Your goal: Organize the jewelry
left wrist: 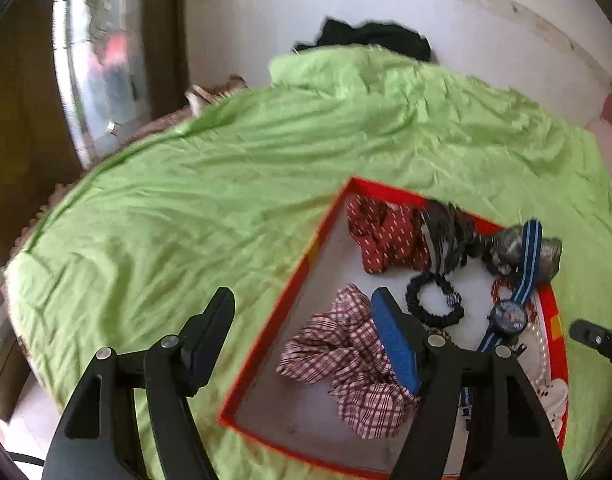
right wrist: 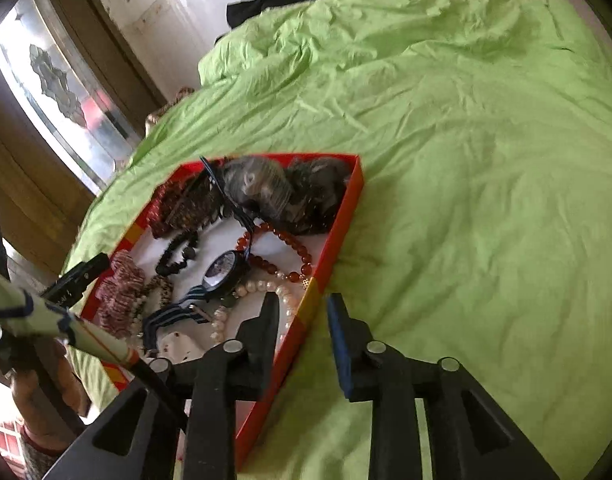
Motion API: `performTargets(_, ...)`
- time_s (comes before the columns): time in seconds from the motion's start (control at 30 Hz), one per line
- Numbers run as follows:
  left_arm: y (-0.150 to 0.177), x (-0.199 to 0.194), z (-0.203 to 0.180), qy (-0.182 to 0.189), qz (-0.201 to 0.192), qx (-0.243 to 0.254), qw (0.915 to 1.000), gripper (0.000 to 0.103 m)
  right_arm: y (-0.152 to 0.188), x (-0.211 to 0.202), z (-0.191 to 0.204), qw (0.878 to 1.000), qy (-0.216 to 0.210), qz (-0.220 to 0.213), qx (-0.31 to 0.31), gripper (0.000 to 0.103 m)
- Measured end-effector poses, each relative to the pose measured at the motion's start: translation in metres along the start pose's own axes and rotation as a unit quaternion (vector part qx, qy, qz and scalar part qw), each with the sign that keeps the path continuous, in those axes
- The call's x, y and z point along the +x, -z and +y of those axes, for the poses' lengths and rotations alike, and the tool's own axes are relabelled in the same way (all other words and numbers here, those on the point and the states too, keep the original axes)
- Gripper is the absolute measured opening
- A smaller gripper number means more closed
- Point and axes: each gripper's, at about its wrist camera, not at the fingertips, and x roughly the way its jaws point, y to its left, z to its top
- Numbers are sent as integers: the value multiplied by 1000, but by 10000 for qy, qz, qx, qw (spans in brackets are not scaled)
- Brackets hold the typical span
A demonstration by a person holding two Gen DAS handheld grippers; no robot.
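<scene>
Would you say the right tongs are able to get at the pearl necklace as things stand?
Probably yes: the right tongs stand open straddling the red tray's wall, the pearl necklace lies uncovered just inside, only the wall between.

one red tray (left wrist: 289,300) on one green sheet (left wrist: 225,168); in it two fabric scrunchies, one red dotted (left wrist: 386,236) and one checked (left wrist: 346,356), one black elastic hair band (left wrist: 434,304), one blue-strapped wristwatch (right wrist: 225,270), one amber bead bracelet (right wrist: 289,240), one pearl strand (right wrist: 265,288); one black cloth (left wrist: 370,36) beyond the sheet
</scene>
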Motion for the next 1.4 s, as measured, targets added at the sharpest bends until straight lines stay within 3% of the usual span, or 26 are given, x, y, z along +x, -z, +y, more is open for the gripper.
performTargets(0.13, 1, -27, 6, -628, -647, 21, 9959, 95, 13, -9, 6, 9999, 86, -33, -75, 44)
performTargets(0.2, -1, -28, 11, -733, -640, 22, 9953, 95, 17, -5, 6, 9999, 129, 70, -88, 44)
performTargets(0.3, 2, -31, 17, -509, -565, -75, 9971, 95, 24, -8, 5, 9999, 100, 76, 18, 44)
performTargets(0.43, 11, -56, 12, -951, -1035, 46, 9901, 95, 39, -24, 15, 9998, 188, -76, -88, 44)
performTargets(0.57, 22, -91, 1, -1415, -1537, 46, 9779, 103, 56, -34, 27, 9990, 324, -132, -280, 45)
performTargets(0.83, 38, -138, -13, -1027, -1567, -194, 9821, 103, 83, -55, 62, 9957, 584, -411, -586, 48)
performTargets(0.93, 41, -147, -16, -767, -1414, -58, 9870, 103, 91, -59, 81, 9942, 612, -483, -744, 52)
performTargets(1.1, 53, -159, -18, -640, -1254, 125, 9900, 103, 102, -64, 101, 9901, 894, -607, -892, 56)
performTargets(1.4, 71, -167, -9, -516, -744, -20, 9959, 103, 115, -70, 120, 9850, 1275, -588, -1003, 58)
